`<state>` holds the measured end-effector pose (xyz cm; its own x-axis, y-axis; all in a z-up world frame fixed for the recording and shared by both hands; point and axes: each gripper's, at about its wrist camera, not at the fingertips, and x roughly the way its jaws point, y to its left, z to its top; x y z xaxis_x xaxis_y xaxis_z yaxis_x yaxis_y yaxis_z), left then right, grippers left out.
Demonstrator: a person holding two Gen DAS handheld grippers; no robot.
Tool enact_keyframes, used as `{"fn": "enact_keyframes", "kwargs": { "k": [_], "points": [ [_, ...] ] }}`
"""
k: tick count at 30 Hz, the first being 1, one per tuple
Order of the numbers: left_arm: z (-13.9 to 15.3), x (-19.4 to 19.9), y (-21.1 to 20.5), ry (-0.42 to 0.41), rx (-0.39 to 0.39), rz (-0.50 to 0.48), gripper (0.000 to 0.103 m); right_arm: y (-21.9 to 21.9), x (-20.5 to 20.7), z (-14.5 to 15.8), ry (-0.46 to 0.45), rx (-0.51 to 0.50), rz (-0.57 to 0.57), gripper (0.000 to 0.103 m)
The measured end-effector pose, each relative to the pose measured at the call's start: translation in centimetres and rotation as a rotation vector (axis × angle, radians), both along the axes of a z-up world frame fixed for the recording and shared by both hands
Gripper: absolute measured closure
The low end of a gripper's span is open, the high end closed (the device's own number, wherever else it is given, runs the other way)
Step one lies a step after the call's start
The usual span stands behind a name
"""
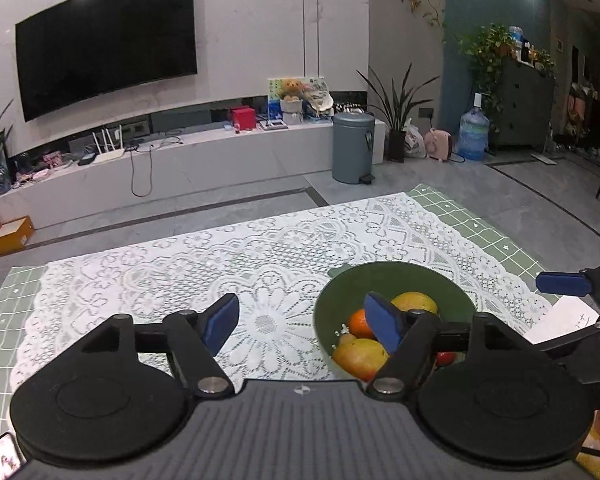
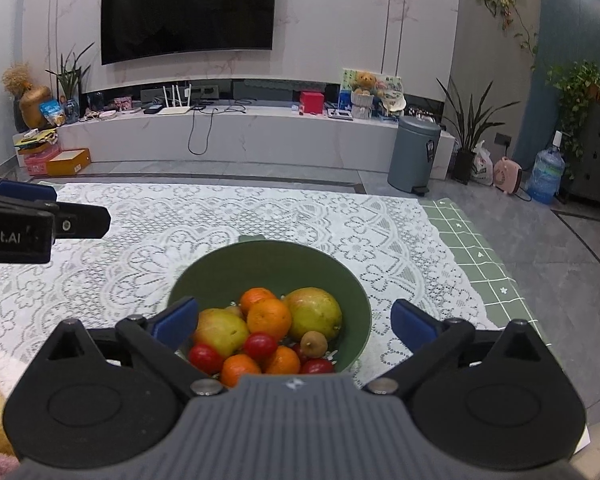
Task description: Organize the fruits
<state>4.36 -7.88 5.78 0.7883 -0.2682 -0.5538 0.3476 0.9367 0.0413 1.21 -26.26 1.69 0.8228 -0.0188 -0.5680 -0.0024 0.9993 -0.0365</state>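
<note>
Both our left gripper (image 1: 304, 322) and right gripper (image 2: 294, 322) gape empty above the green bowl (image 2: 342, 280); its piled fruit (image 2: 269, 317) looks heavy, so we judge the stiff rim safest to grip.

Both wrist views look steeply down over the green bowl (image 2: 352, 292), sharing the lace-covered table (image 1: 180, 264).

Lace cloth (image 1: 180, 264) left of the bowl (image 2: 220, 272) lies passable.

Home living room, wall television (image 2: 188, 8), potted plants (image 2: 470, 128), lace-covered table (image 2: 260, 212)
</note>
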Motion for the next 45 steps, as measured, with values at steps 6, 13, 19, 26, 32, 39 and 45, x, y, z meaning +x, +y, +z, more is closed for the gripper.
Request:
{"fn": "enact_keyframes", "kwargs": {
  "k": [6, 13, 19, 26, 32, 39, 45],
  "points": [
    [0.1, -1.9, 1.5, -0.009, 0.02, 0.004, 0.015, 1.5, -2.7, 0.6, -0.009, -0.013, 0.026, 0.004],
    [-0.6, -4.1, 2.8, -0.03, 0.061, -0.012, 0.015, 2.9, -4.7, 0.9, 0.004, 0.009, 0.031, 0.004],
    [-2.0, -4.5, 3.7, 0.006, 0.058, 0.014, 0.015, 4.0, -5.9, 0.2, 0.021, 0.034, -0.031, 0.004],
    [-4.0, -3.9, 3.9, 0.093, 0.082, 0.047, 0.015, 4.4, -6.2, -1.1, 0.045, 0.034, -0.075, 0.004],
    [-5.4, -3.6, 4.0, 0.153, 0.104, 0.063, 0.015, 4.5, -5.8, -2.2, 0.068, -0.019, -0.125, 0.004],
    [-6.3, -3.3, 3.5, 0.194, 0.133, 0.07, 0.015, 4.2, -5.6, -3.4, 0.107, 0.024, -0.102, 0.004],
    [-6.7, -3.0, 3.3, 0.215, 0.144, 0.075, 0.015, 4.5, -5.4, -3.6, 0.112, 0.029, -0.079, 0.004]
  ]
}}
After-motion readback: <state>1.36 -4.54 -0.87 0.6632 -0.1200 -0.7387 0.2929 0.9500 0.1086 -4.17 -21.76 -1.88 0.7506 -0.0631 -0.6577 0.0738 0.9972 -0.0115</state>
